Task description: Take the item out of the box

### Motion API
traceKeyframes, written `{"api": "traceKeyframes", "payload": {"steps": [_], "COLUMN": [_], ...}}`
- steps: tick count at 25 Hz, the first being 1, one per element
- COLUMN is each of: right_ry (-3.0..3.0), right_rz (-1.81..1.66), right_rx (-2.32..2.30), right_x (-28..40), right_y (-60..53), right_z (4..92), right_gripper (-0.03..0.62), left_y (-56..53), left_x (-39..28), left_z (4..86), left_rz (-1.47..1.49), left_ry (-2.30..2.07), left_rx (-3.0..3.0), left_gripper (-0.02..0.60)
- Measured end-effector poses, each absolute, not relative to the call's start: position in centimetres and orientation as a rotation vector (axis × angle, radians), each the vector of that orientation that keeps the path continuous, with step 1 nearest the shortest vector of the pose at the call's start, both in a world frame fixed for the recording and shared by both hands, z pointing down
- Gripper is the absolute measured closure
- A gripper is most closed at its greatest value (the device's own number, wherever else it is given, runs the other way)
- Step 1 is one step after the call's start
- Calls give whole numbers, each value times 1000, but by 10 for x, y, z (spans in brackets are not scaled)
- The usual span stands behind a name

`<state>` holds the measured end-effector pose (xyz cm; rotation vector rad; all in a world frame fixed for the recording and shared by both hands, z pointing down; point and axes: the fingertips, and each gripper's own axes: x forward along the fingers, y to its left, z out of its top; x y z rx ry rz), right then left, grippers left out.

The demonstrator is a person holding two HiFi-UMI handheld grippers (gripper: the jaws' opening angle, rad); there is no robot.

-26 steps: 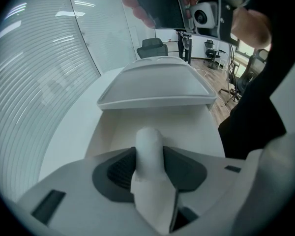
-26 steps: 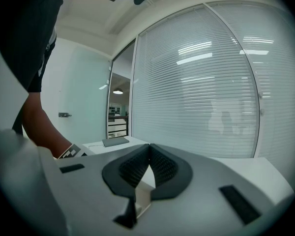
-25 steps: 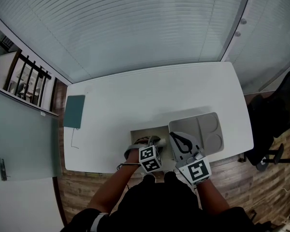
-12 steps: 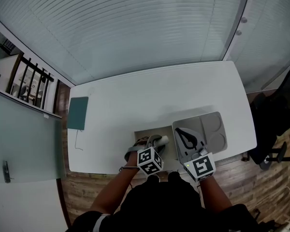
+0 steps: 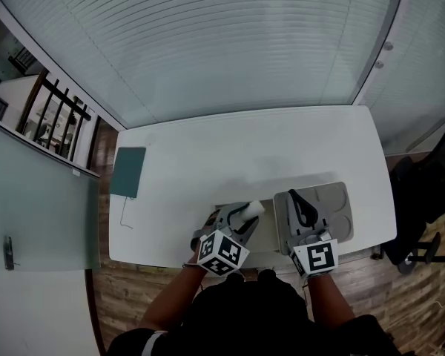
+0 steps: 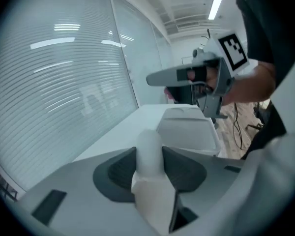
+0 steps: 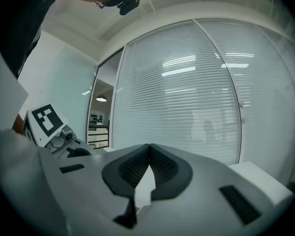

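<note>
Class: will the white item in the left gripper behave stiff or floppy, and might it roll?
Probably stiff: the white item juts straight beyond the left gripper without sagging. Its rounded shape suggests it could roll.

Grey left hand-held gripper (image 5: 241,215), right hand-held gripper (image 5: 295,197); black-and-white marker cubes (image 5: 222,252); dark top (image 5: 245,311).

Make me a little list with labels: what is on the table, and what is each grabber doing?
table: white table
box: open box at the table's near edge
item: white item, tube-shaped, held over the box
left gripper: left gripper shut on the white item
right gripper: right gripper shut, nothing between its jaws, over the gray tray
tray: gray tray, just right of the box
notebook: green notebook, at the table's left edge, away from both grippers
</note>
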<state>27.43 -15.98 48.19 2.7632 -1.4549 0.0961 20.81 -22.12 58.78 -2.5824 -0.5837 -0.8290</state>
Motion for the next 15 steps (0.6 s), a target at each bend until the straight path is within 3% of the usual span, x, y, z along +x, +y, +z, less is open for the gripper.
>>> {"api": "traceKeyframes", "payload": {"steps": [15], "right_ry": [-1501], "right_rz": [-82], "right_rx": [2783], "right_x": [274], "right_y": [-179], "right_z": [450], "right_gripper": [588], "left_y": [-278], "left_x": [205], "left_z": [504], "left_rz": [-327], "left_ry": [-314], "left_rx": [-3132], "left_gripper": [407]}}
